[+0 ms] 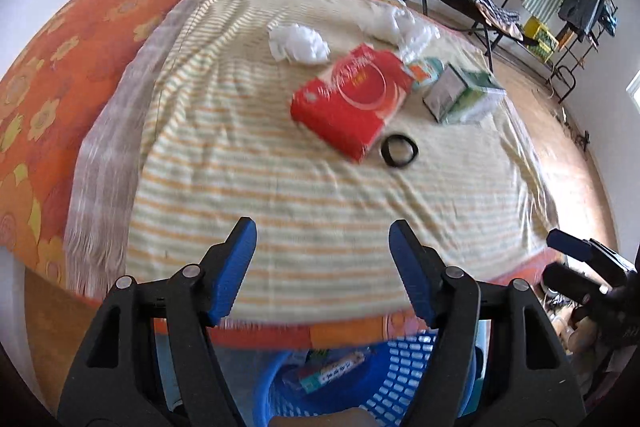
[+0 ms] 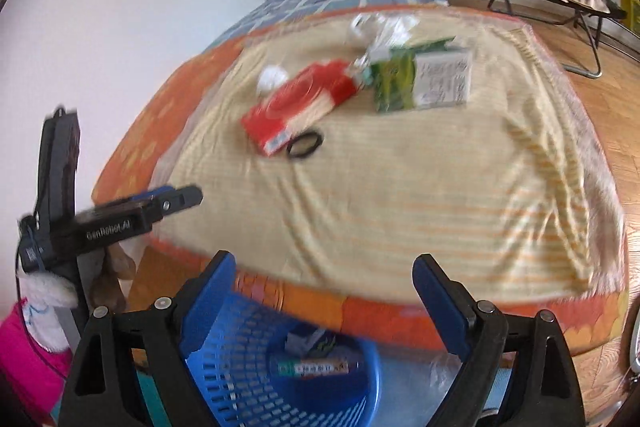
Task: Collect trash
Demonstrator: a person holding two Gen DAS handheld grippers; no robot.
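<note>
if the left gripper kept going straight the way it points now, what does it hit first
Probably the bare striped blanket just ahead of the open left gripper, short of the red box and black hair tie; depth is hard to judge.

The left gripper (image 1: 322,227) points steeply downward, its blue jaws parted and holding nothing. The right gripper (image 2: 324,263) tilts down likewise — jaws spread wider, nothing between them. A pink sleeve (image 2: 24,343) with a white cuff shows behind the left one.

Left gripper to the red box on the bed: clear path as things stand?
Probably yes. The left gripper is open and empty, and only bare striped sheet lies between it and the red box. The black hair tie sits beside the box, not in the way.
</note>
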